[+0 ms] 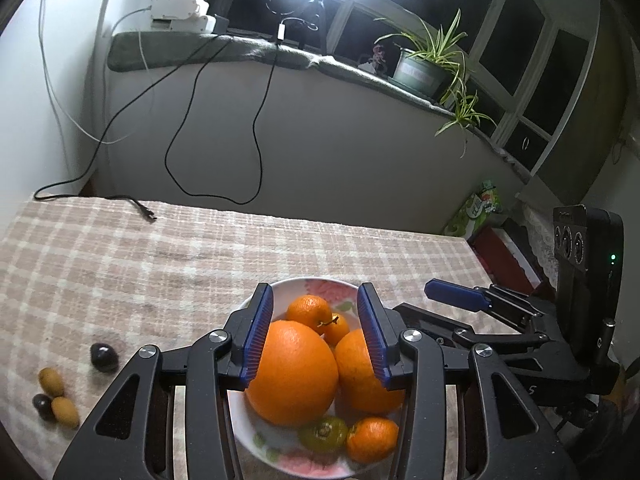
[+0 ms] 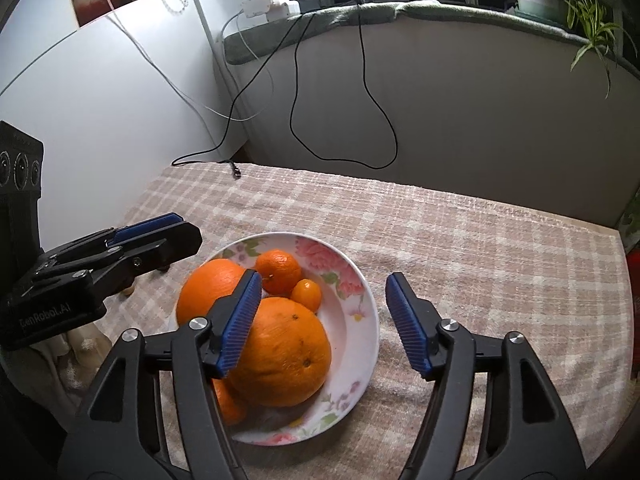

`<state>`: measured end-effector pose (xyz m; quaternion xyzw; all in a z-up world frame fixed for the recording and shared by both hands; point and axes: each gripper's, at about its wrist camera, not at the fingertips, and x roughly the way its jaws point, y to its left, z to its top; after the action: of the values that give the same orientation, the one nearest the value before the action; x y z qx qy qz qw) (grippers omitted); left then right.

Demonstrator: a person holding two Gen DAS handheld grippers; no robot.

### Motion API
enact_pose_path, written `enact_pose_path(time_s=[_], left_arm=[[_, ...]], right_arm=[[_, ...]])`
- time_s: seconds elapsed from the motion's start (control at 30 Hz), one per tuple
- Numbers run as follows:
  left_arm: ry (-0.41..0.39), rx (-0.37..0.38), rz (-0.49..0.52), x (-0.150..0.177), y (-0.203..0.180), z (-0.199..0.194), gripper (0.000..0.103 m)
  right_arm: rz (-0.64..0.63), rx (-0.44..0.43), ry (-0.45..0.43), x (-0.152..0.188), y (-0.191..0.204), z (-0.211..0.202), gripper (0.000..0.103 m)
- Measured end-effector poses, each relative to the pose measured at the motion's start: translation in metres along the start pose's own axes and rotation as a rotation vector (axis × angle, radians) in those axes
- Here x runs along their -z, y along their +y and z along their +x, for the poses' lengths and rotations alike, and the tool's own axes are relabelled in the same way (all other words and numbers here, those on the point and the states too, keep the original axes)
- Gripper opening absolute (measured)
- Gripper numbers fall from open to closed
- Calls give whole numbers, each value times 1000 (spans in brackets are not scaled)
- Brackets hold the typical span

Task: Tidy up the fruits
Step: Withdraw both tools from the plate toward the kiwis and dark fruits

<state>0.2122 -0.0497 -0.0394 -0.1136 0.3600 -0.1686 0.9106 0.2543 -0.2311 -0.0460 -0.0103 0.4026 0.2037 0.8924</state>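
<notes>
From my left wrist view, the left hand-held gripper [image 1: 316, 336] hangs tilted down over the floral bowl [image 1: 256, 436], jaws spread and empty, framing the big orange [image 1: 294, 374] and a second orange [image 1: 360, 372]. A dark plum [image 1: 104, 357] and two kumquats [image 1: 58, 396] lie loose near the tabletop's [image 1: 160, 264] left edge.

From my right wrist view, the right hand-held gripper [image 2: 322, 322] hovers over the bowl's right rim, jaws wide, gripping nothing

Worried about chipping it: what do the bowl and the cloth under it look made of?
Bowl: seemingly glazed ceramic, glossy white with printed pink flowers; melamine can't be excluded. Cloth: soft woven fabric, matte, fuzzy, plaid-patterned.
</notes>
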Motion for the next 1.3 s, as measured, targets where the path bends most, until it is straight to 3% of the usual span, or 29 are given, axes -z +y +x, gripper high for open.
enact_pose_path(time_s=[0.33, 0.67, 0.77, 1.07, 1.3], left_arm=[[-59, -45, 5, 20, 13, -39, 50], [-50, -124, -85, 63, 60, -80, 51], [-53, -155, -134, 76, 81, -95, 51], [-70, -233, -180, 107, 123, -128, 48], [-71, -221, -219, 115, 149, -133, 37]], right_arm=[[-41, 2, -71, 12, 29, -32, 69], [-97, -35, -156, 33, 66, -51, 72], [-126, -41, -152, 38, 83, -50, 82], [-231, -114, -83, 47, 136, -35, 83], [-295, -170, -30, 51, 174, -14, 83]])
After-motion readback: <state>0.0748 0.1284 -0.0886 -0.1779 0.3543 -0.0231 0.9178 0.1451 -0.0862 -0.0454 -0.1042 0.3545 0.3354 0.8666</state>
